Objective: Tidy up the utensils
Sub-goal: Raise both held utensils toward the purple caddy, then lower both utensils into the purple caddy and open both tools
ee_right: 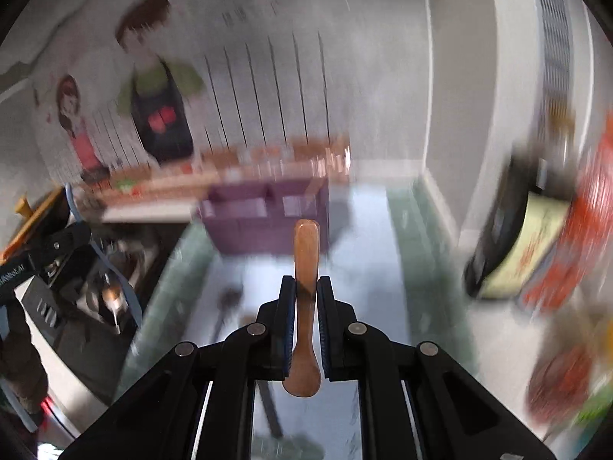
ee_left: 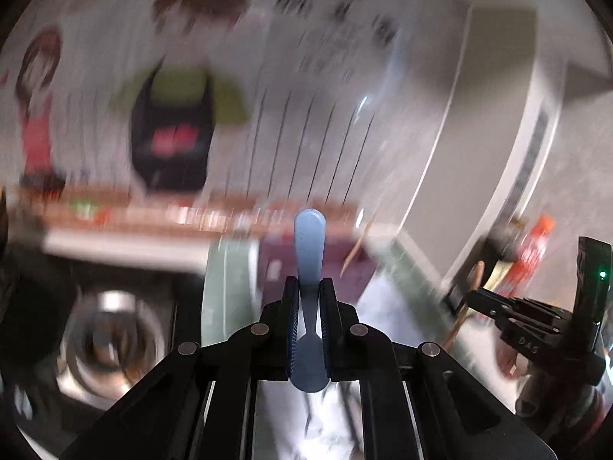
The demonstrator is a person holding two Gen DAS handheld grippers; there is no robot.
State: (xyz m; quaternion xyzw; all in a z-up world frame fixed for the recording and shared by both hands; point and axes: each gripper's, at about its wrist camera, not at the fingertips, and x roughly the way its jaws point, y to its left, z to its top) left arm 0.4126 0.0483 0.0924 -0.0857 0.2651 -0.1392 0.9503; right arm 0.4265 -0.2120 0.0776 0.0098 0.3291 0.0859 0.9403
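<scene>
I am pinching a blue spoon (ee_left: 308, 253) by its narrow neck in the left gripper (ee_left: 308, 287) and a wooden spoon (ee_right: 305, 257) likewise in the right gripper (ee_right: 306, 287); both look light, stiff, possibly slippery, handles pointing toward the purple organizer (ee_right: 264, 218).

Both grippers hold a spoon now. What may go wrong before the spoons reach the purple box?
1. The left gripper pinches the blue spoon only at its thin neck, so the spoon may swing or slip.
2. The right gripper holds the wooden spoon the same way; it may tilt.
3. The purple organizer has small compartments, so a spoon may miss its compartment.
</scene>
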